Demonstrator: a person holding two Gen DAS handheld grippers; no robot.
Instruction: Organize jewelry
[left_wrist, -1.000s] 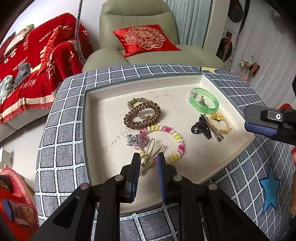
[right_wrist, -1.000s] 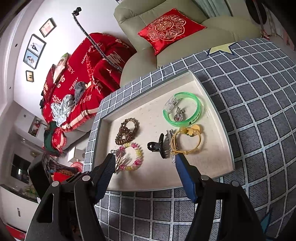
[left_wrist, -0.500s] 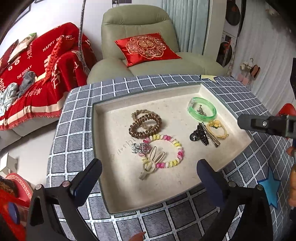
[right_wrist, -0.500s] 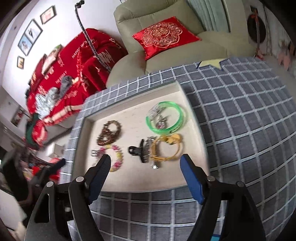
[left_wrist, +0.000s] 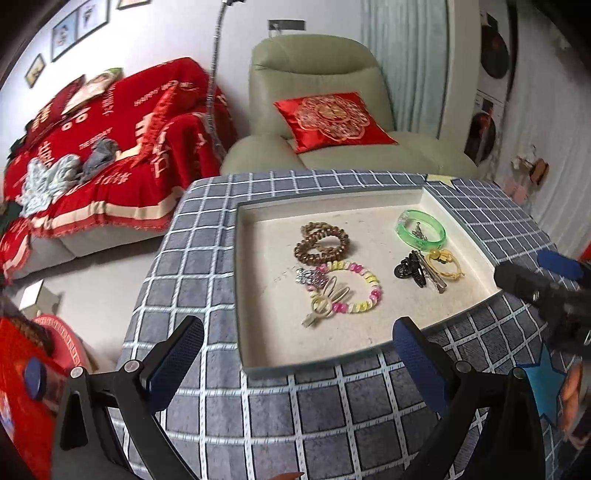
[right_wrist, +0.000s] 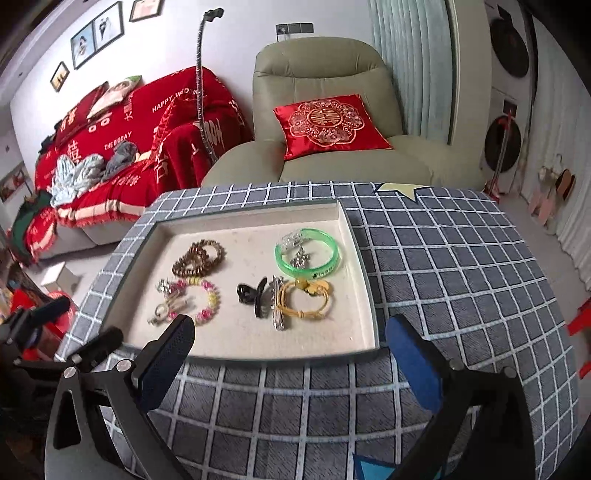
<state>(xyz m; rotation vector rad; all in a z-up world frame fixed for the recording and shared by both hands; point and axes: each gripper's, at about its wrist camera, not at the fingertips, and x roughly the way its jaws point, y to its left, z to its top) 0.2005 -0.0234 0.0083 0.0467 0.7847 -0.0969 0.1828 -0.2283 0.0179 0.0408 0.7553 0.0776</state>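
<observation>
Both the left gripper (left_wrist: 295, 360) and the right gripper (right_wrist: 290, 356) hover released, jaws spread wide, before the tray's (right_wrist: 258, 355) near edge; the green bangle (right_wrist: 306, 256) lies toward its far right corner.

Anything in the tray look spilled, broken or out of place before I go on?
Nothing looks spilled or broken. All pieces lie inside the tray. Some overlap: the cream clip lies across the pastel bead bracelet, and the black claw clip and silver clip crowd the yellow hair tie.

Tray (left_wrist: 246, 295) on checked table (left_wrist: 332, 424)
</observation>
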